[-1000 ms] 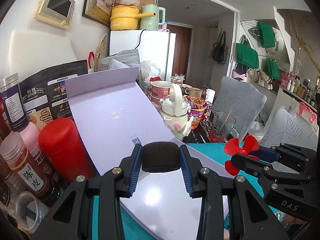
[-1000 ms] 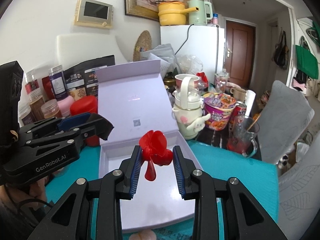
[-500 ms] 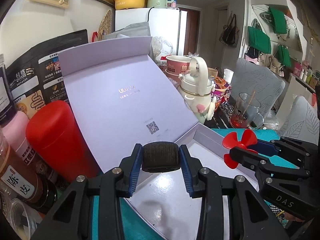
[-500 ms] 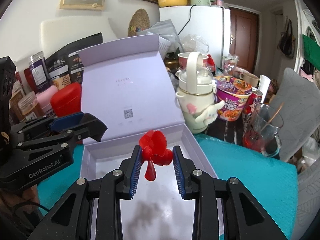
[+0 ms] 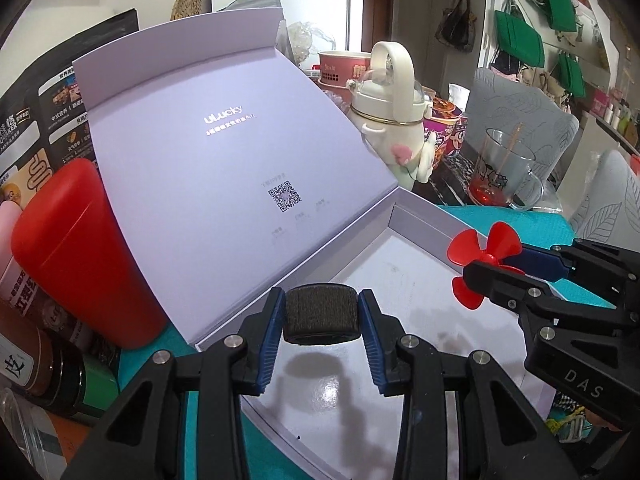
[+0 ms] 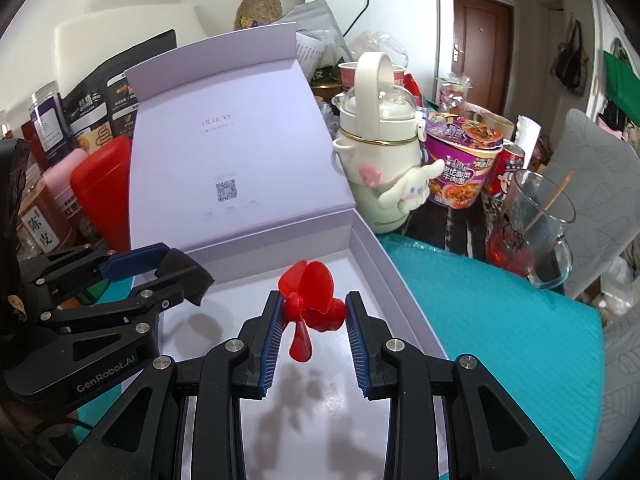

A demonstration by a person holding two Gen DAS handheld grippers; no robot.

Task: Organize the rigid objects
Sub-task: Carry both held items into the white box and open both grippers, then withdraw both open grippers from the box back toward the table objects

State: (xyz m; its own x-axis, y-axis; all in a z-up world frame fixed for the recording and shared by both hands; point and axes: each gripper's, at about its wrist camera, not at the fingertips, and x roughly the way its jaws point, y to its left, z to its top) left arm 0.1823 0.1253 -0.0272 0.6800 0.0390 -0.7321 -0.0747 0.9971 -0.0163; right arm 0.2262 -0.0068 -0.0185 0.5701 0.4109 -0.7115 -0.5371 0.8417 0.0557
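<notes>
Hovering over the open lilac cardboard box (image 5: 416, 296), you are clamping a dark felt-wrapped roll (image 5: 321, 314) in your left gripper (image 5: 321, 320). Your right gripper (image 6: 314, 312) is pinching a red plastic propeller (image 6: 310, 300); the box floor lies directly beneath both.

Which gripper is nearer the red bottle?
Left. The left gripper, shut on a dark roll, sits over the box edge next to the red bottle. The right gripper, holding the red propeller, is further across the box.

Open box (image 6: 400, 280) on mat (image 6: 500, 320), canister (image 6: 100, 192) left of lid, bottle (image 6: 380, 168) right, glass mug (image 6: 536, 232) further right.
</notes>
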